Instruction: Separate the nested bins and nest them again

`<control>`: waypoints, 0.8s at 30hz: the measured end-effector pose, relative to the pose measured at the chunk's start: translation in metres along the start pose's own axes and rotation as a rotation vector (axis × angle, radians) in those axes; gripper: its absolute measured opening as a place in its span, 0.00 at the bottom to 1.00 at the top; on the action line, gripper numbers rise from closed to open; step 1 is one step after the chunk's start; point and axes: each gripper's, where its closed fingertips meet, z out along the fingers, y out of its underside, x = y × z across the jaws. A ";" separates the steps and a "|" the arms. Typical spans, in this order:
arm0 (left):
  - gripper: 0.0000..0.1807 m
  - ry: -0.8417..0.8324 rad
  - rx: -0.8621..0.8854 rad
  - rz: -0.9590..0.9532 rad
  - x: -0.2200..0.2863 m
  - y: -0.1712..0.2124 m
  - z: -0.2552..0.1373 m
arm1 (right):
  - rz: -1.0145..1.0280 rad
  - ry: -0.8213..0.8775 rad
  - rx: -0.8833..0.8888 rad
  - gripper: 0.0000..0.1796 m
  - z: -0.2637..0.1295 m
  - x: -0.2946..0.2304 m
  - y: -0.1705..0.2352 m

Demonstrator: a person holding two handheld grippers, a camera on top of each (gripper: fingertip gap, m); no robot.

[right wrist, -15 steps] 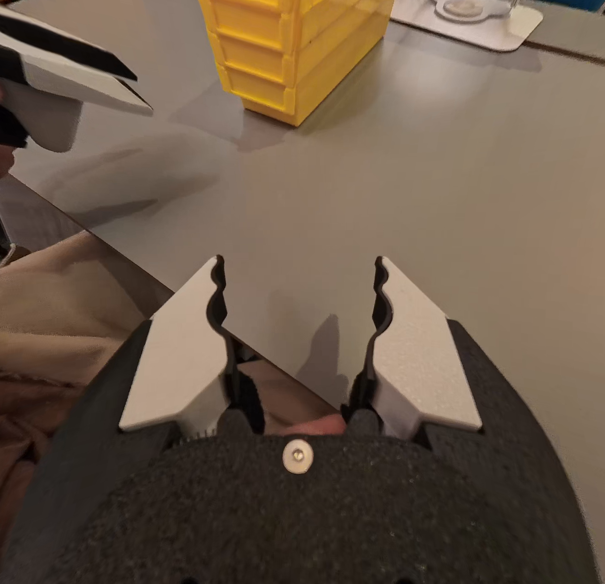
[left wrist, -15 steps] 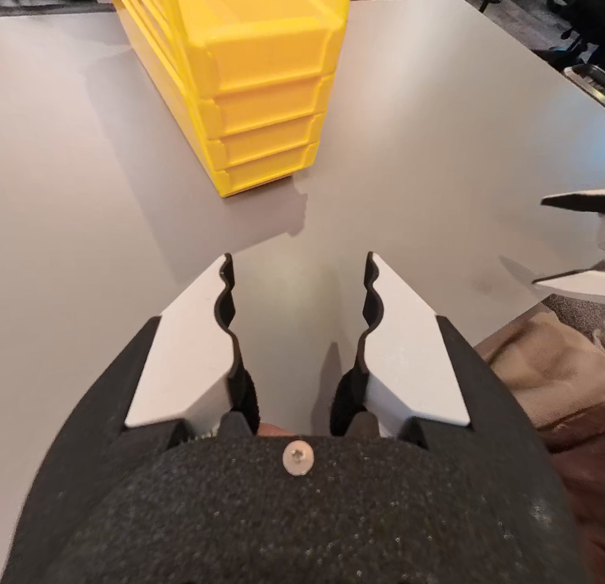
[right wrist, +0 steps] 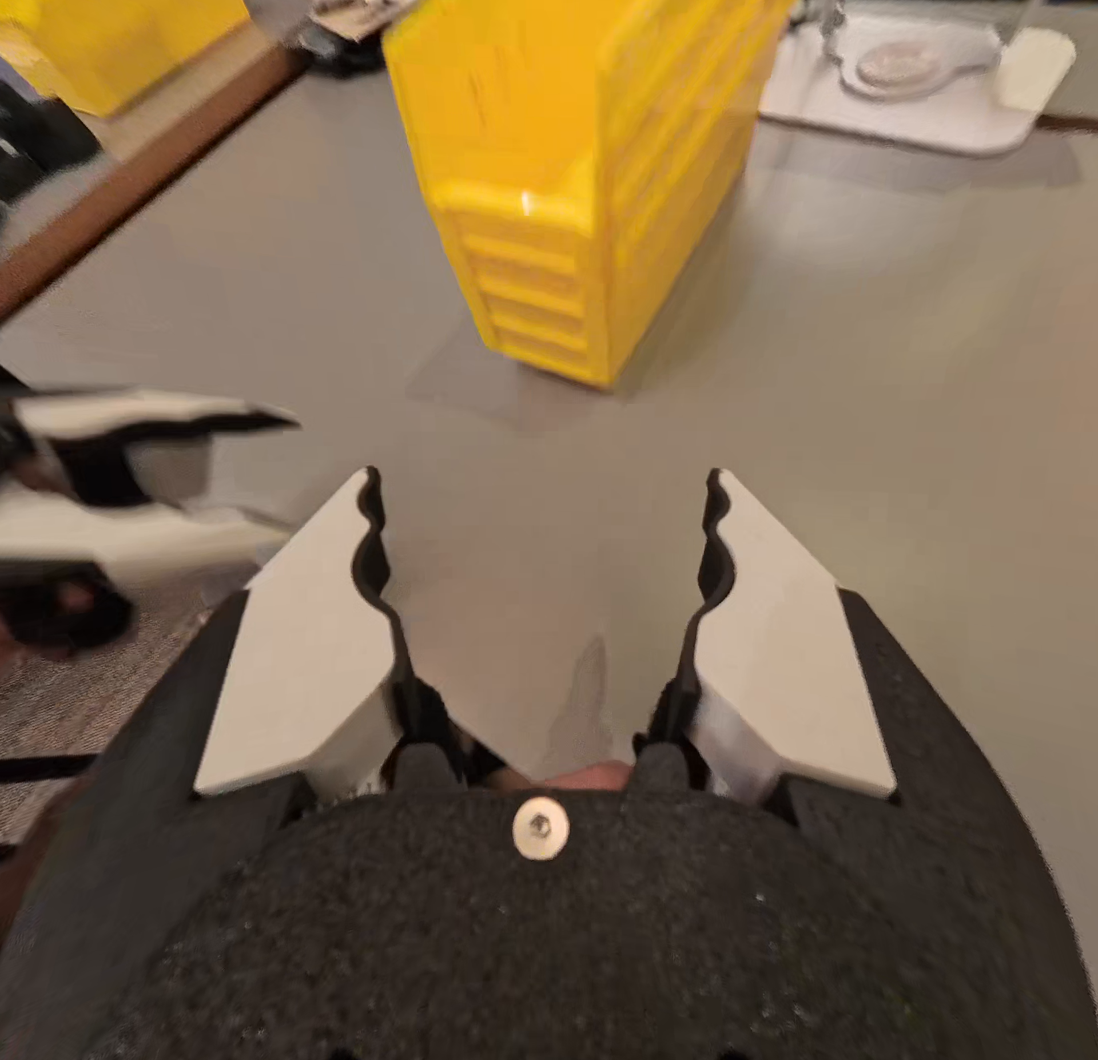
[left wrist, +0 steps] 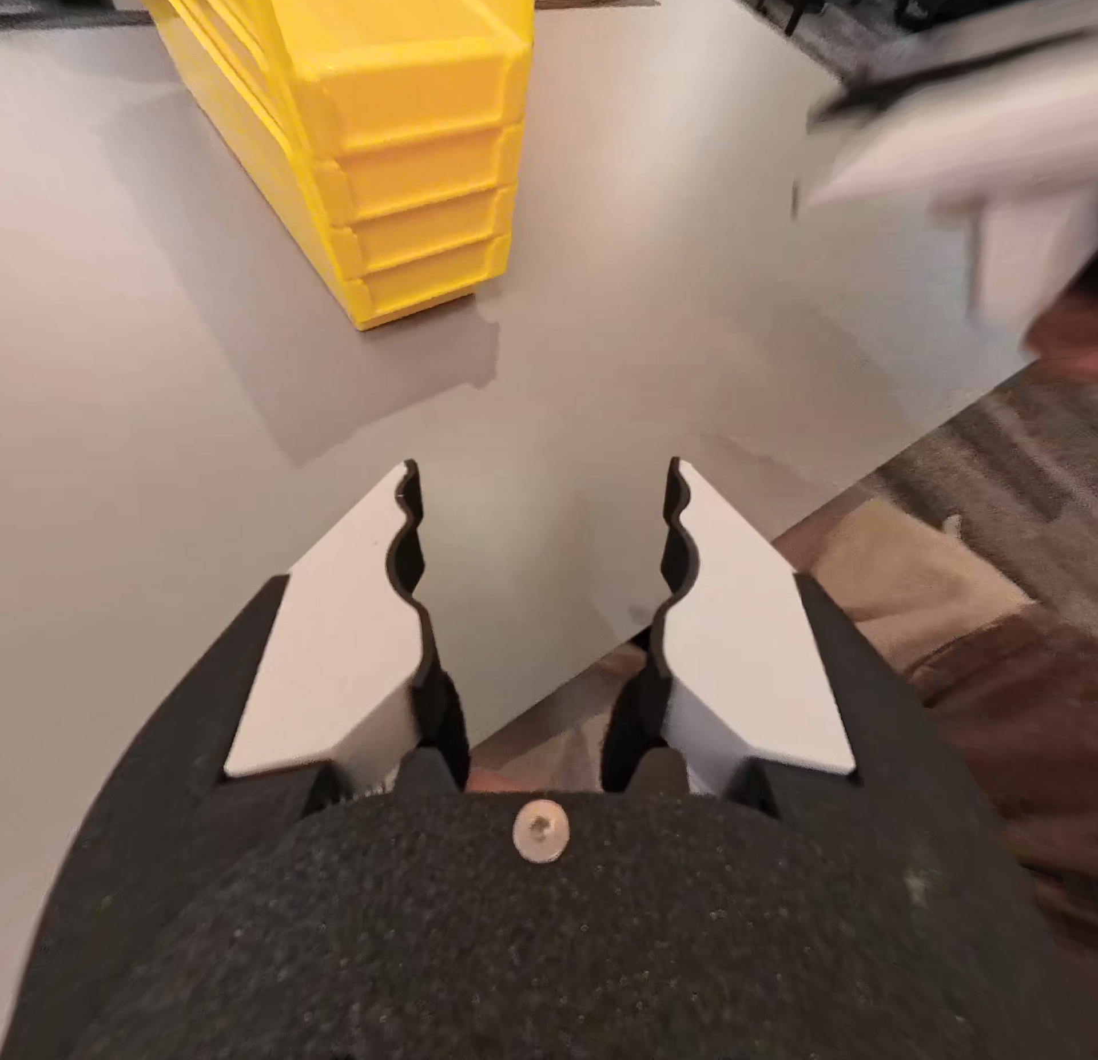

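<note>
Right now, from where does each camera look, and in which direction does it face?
Left wrist view: sits on the left gripper, low over the table's near edge, facing the yellow bins; its open jaws show, the right gripper blurred at right.
Right wrist view: sits on the right gripper, facing the bins' corner; its open jaws show, the left gripper at left.
Shared: the nested bins, the table, each other's gripper.

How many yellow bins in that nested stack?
4 by the stepped front lips in the stack, nested one inside the next, standing on the grey table. A further bin could be hidden. Another blurred yellow thing lies far left, separate.
</note>
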 end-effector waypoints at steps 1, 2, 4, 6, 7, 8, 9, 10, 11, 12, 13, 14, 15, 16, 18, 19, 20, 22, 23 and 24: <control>0.45 -0.017 -0.018 0.022 -0.003 0.003 0.001 | -0.020 0.003 0.002 0.62 0.007 -0.005 -0.027; 0.45 -0.022 -0.028 0.031 -0.003 0.006 0.001 | -0.050 0.041 0.003 0.62 0.017 -0.002 -0.056; 0.45 -0.016 -0.031 0.029 -0.001 0.009 -0.002 | -0.061 0.077 0.000 0.63 0.045 0.002 -0.111; 0.45 -0.026 -0.022 0.039 0.000 0.009 -0.007 | -0.018 0.115 -0.066 0.66 0.082 0.011 -0.148; 0.45 -0.031 -0.018 0.049 0.001 0.009 -0.009 | 0.009 0.131 -0.118 0.68 0.100 0.015 -0.158; 0.45 -0.034 -0.019 0.056 0.001 0.009 -0.011 | 0.037 0.141 -0.181 0.70 0.117 0.016 -0.162; 0.45 -0.037 -0.026 0.056 0.000 0.012 -0.012 | 0.063 0.149 -0.241 0.71 0.130 0.015 -0.164; 0.45 -0.037 -0.036 0.047 -0.001 0.014 -0.012 | 0.072 0.172 -0.291 0.71 0.140 0.014 -0.165; 0.45 -0.031 -0.045 0.032 -0.001 0.017 -0.013 | 0.070 0.221 -0.339 0.71 0.147 0.018 -0.167; 0.45 -0.023 -0.051 0.016 0.000 0.019 -0.014 | 0.075 0.261 -0.388 0.71 0.153 0.022 -0.166; 0.45 -0.017 -0.052 0.005 0.001 0.020 -0.015 | 0.105 0.267 -0.446 0.71 0.160 0.021 -0.163; 0.45 -0.015 -0.051 0.002 0.002 0.020 -0.016 | 0.166 0.245 -0.499 0.72 0.165 0.015 -0.158; 0.45 -0.022 -0.050 0.007 0.001 0.021 -0.017 | 0.223 0.238 -0.538 0.75 0.170 0.010 -0.154; 0.45 -0.036 -0.053 0.017 -0.001 0.022 -0.018 | 0.223 0.277 -0.573 0.74 0.172 0.013 -0.150; 0.45 -0.065 -0.064 0.035 -0.007 0.026 -0.022 | 0.208 0.397 -0.651 0.75 0.169 0.028 -0.135; 0.45 -0.073 -0.070 0.035 -0.009 0.028 -0.023 | 0.252 0.399 -0.652 0.75 0.171 0.027 -0.131; 0.45 -0.077 -0.073 0.029 -0.011 0.029 -0.025 | 0.311 0.382 -0.640 0.73 0.174 0.025 -0.128; 0.45 -0.076 -0.068 0.006 -0.013 0.030 -0.028 | 0.373 0.343 -0.613 0.65 0.176 0.022 -0.129; 0.45 -0.076 -0.064 -0.004 -0.015 0.029 -0.029 | 0.370 0.339 -0.608 0.64 0.176 0.022 -0.129; 0.44 -0.076 -0.060 -0.011 -0.015 0.029 -0.030 | 0.367 0.337 -0.606 0.62 0.175 0.021 -0.130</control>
